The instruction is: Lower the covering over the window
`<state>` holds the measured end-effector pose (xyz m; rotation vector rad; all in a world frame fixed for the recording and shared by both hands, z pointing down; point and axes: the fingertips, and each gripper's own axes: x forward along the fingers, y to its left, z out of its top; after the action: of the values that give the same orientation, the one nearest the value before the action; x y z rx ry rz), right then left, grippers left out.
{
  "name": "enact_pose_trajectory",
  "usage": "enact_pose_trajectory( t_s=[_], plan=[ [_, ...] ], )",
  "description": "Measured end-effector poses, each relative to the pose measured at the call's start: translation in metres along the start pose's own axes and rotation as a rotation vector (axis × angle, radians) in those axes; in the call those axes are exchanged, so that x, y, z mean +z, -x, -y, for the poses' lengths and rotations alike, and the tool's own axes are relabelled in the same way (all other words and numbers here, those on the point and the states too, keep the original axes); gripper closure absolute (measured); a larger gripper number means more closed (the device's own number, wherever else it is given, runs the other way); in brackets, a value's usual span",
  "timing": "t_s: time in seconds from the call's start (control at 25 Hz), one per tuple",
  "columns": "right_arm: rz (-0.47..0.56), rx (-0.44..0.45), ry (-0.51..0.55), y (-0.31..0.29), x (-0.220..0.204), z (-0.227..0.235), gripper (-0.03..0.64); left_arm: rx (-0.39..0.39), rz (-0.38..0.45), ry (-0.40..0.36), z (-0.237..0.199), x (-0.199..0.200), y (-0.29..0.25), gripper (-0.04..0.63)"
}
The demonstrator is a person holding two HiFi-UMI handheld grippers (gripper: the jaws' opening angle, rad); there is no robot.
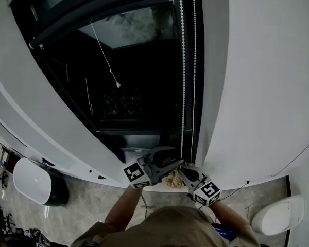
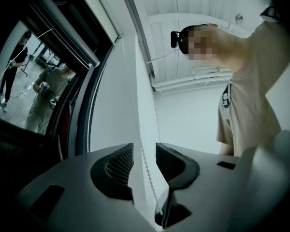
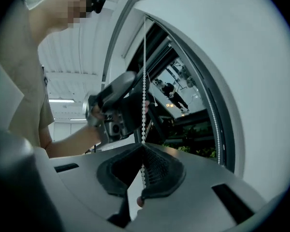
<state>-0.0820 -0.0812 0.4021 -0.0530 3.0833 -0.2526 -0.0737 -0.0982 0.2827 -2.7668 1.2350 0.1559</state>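
1. Right claw point(image 1: 187, 175): held low in front of the person, beside the window's right edge, pointing about level. Its jaws are closed tight on the bead chain point(image 3: 144, 81); in the right gripper view point(image 3: 143, 150) the strand runs straight down into the meeting pads.

2. Left claw point(image 1: 176, 164): just beside the right claw, a little higher and to its left, tips towards the chain. The jaws stand moderately apart point(image 2: 144, 156). One bead strand point(image 2: 146, 173) passes through the gap, and neither pad presses on it.

3. Bead chain point(image 1: 183, 60): two parallel white strands, long axis vertical. It runs from the claws up the right side of the window frame to the window's head.

4. Window point(image 1: 134, 86): tall dark pane in a dark frame, set between white wall point(image 1: 257, 86) surfaces. Foliage point(image 1: 118, 107) shows dimly through the glass.

5. Covering point(image 1: 100, 14): the farthest item, a dark band drawn up at the window's top. Its long axis lies across the window's width, level. The pane below it is uncovered. A thin pull cord point(image 1: 105, 55) hangs from its lower edge and ends in a small weight.

6. Floor point(image 1: 92, 210): pale tiles below the sill, with a white rounded container point(image 1: 33, 181) at the left.
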Motion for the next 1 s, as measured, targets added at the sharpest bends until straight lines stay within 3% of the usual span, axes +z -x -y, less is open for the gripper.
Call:
enact_pose_trajectory(
  t_s=[0.04,0.12,0.2,0.28,0.36,0.4,0.6,0.72,0.8,0.96,1.0],
  plan=[
    [-0.005,0.012,0.021,-0.001,0.003,-0.005,0.606,0.009,0.013,-0.002,0.0,0.008,-0.01,0.457],
    [-0.016,0.027,0.057,-0.001,0.006,-0.01,0.605,0.013,0.027,-0.01,0.003,0.012,-0.023,0.562],
    [0.004,0.02,0.107,0.005,0.01,-0.011,0.604,0.032,0.034,-0.025,0.003,0.01,-0.023,0.571],
    [0.104,-0.007,0.149,0.014,0.029,-0.008,0.588,0.092,0.024,-0.056,-0.006,0.007,-0.017,0.572],
    [0.231,-0.046,0.133,0.024,0.06,0.002,0.43,0.126,-0.007,-0.064,-0.011,-0.006,-0.01,0.572],
    [0.276,-0.061,0.127,0.029,0.075,0.007,0.422,0.122,-0.027,-0.056,-0.01,-0.018,-0.008,0.572],
    [0.335,-0.001,0.142,0.023,0.115,-0.003,0.425,0.086,-0.081,-0.005,0.022,-0.063,-0.004,0.572],
    [0.291,-0.024,0.178,0.012,0.114,-0.009,0.521,0.068,-0.11,0.037,0.037,-0.093,0.001,0.572],
    [0.243,-0.04,0.174,0.006,0.105,-0.007,0.593,0.067,-0.08,0.135,0.042,-0.102,0.006,0.572],
    [0.225,-0.061,0.191,0.005,0.096,-0.001,0.601,0.062,0.07,0.244,0.036,-0.093,0.031,0.556],
    [0.194,-0.063,0.187,0.004,0.084,0.002,0.601,0.07,0.106,0.261,0.029,-0.087,0.04,0.441]
  ],
)
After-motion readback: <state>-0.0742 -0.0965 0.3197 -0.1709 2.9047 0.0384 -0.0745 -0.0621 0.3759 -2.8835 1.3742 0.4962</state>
